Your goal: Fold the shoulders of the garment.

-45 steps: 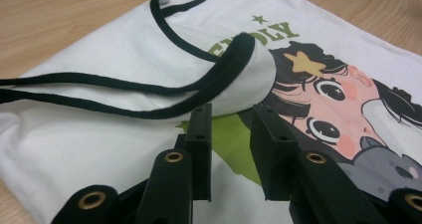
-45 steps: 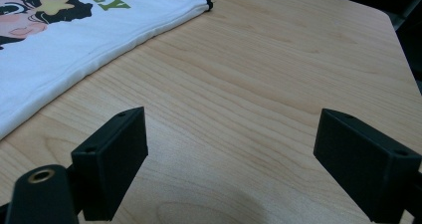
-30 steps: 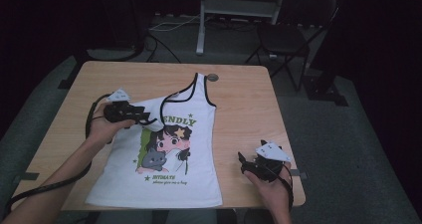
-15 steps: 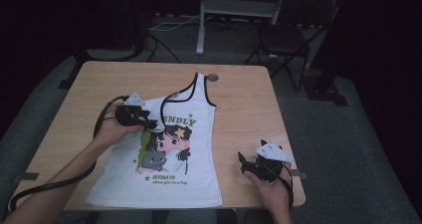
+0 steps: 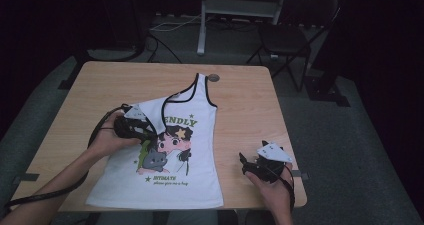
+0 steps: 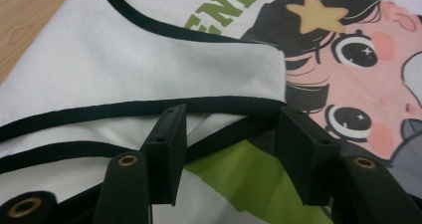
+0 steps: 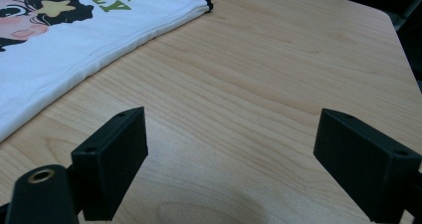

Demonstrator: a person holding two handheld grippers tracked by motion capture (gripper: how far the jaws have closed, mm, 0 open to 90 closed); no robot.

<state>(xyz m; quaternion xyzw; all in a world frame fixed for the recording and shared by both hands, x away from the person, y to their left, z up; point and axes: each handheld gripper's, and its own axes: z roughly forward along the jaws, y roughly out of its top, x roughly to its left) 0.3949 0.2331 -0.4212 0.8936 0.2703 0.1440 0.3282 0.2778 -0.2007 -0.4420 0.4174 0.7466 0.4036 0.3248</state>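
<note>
White tank top [image 5: 170, 160] lies flat on the wooden table [image 5: 240, 105], hem toward the person, cartoon print and green lettering facing up. Its left shoulder strap [image 5: 157, 110] is folded over onto the chest, black trim showing along the fold.

Left gripper [image 5: 147, 132] sits on the shirt at the folded strap, hand around its body. Jaws have just been opening; in the left gripper view they stand apart with a clear gap, pads not pressing anything. The folded strap's trimmed edge [image 6: 149, 107] lies just ahead of the jaw tips, print of the cartoon face [image 6: 348, 84] beyond and to the right of them. Green printed patch lies under the gap between the jaws.

Right gripper [image 5: 248, 164] rests on bare table, well apart from the shirt's right side, near the table's near edge. Jaws wide apart, nothing between them; bare wood [image 7: 239, 104] ahead, shirt edge [image 7: 99, 50] off to the upper left of its view.
</note>
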